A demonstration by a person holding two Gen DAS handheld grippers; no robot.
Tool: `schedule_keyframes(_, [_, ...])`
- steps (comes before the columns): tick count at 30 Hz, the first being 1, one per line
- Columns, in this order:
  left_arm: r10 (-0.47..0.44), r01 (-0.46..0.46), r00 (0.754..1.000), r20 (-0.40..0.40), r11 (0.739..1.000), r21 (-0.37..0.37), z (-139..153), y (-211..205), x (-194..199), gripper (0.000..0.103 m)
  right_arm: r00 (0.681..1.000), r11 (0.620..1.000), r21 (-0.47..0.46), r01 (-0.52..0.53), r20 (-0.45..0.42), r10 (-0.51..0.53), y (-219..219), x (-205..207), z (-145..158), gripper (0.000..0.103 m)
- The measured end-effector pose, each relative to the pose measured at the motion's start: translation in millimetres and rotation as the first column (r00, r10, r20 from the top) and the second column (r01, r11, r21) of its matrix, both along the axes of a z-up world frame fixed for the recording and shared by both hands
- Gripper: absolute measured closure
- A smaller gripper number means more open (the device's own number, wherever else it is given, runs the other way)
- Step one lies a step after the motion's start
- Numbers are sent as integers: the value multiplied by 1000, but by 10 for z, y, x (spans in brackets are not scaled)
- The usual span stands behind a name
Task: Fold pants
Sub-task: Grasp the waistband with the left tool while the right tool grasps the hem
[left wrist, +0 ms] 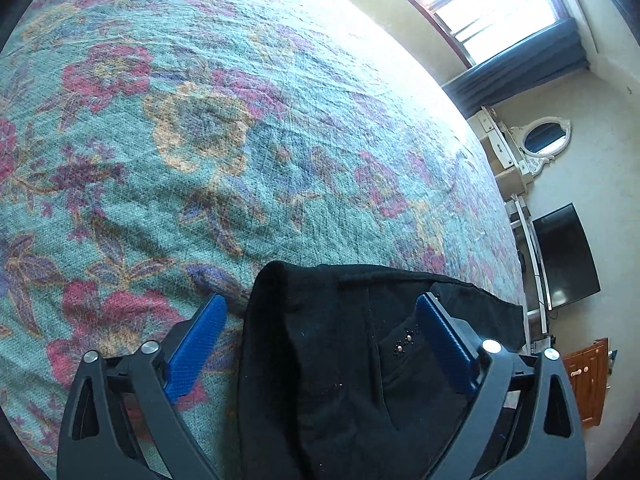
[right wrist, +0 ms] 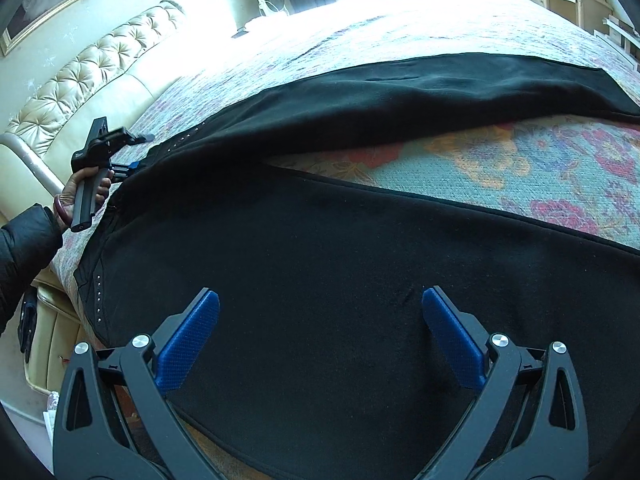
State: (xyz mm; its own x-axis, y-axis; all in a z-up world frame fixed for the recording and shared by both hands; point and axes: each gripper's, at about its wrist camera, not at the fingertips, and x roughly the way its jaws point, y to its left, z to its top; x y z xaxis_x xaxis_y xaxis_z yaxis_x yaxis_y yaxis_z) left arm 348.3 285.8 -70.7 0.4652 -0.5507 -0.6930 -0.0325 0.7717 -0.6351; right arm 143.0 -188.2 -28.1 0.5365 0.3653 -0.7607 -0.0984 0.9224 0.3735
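Note:
Black pants (right wrist: 320, 248) lie spread on a floral bedspread (right wrist: 500, 168), the two legs parted toward the right. Small studs line the waist end (right wrist: 98, 300). In the left wrist view the waist end of the pants (left wrist: 328, 352) sits between the blue pads of my left gripper (left wrist: 322, 300). The jaws stand apart: the left pad rests over the bedspread (left wrist: 240, 120), clear of the cloth, and the right pad is over the fabric. From the right wrist view a hand holds that left gripper (right wrist: 134, 166) at the waist. My right gripper (right wrist: 320, 300) hovers open above the near leg.
A tufted cream headboard (right wrist: 80, 80) runs along the left. A window with dark curtains (left wrist: 500, 20), a white dresser with mirror (left wrist: 532, 144) and a dark screen (left wrist: 568, 260) stand beyond the bed's far edge. A black sleeve (right wrist: 24, 256) enters at the left.

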Motion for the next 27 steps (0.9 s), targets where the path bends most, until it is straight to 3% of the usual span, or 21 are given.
schedule_keyframes(1, [-25, 25, 1000, -19, 999, 20, -31, -35, 26, 71, 1000, 1000, 15, -8, 2, 8, -16, 64, 28, 2])
schedule_keyframes(2, [-36, 39, 998, -42, 997, 70, -61, -80, 31, 89, 1000, 1000, 24, -18, 4, 17, -35, 138, 64, 2])
schedule_keyframes(5, [-56, 58, 998, -37, 996, 67, -68, -81, 41, 92, 996, 996, 42, -82, 40, 80, -153, 432, 231, 2])
schedule_keyframes(9, [-55, 57, 998, -40, 997, 50, -79, -17, 44, 93, 981, 983, -106, -151, 103, 162, -316, 1180, 495, 2])
schedule_keyframes(11, [-62, 64, 997, -40, 996, 61, -77, -19, 60, 94, 971, 959, -198, -202, 91, 223, -355, 1666, 521, 2])
schedule_keyframes(14, [-65, 68, 997, -47, 996, 64, -106, -12, 109, 94, 955, 903, -342, -262, 45, 294, -345, 2310, 446, 2])
schedule_keyframes(19, [-70, 72, 997, -34, 995, 66, -128, 2, 131, 93, 904, 813, -410, -413, -76, 421, -230, 2953, 237, 2])
schedule_keyframes(23, [-78, 79, 997, -26, 995, 60, -143, -15, 116, 93, 868, 759, -425, -493, -190, 458, -193, 3128, -26, 2])
schedule_keyframes(24, [-80, 82, 996, -27, 995, 62, -141, -13, 124, 93, 858, 751, -415, -513, -223, 463, -205, 3118, -108, 10])
schedule_keyframes(25, [-83, 85, 996, -30, 994, 68, -138, -10, 133, 92, 848, 761, -375, -530, -248, 469, -226, 3128, -155, 30])
schedule_keyframes(26, [-86, 88, 996, -33, 994, 69, -134, -29, 146, 92, 860, 784, -354, -511, -233, 455, -250, 3116, -136, 36])
schedule_keyframes(27, [-88, 90, 995, -37, 994, 68, -134, -33, 160, 91, 858, 798, -315, -513, -222, 464, -259, 3092, -105, 67])
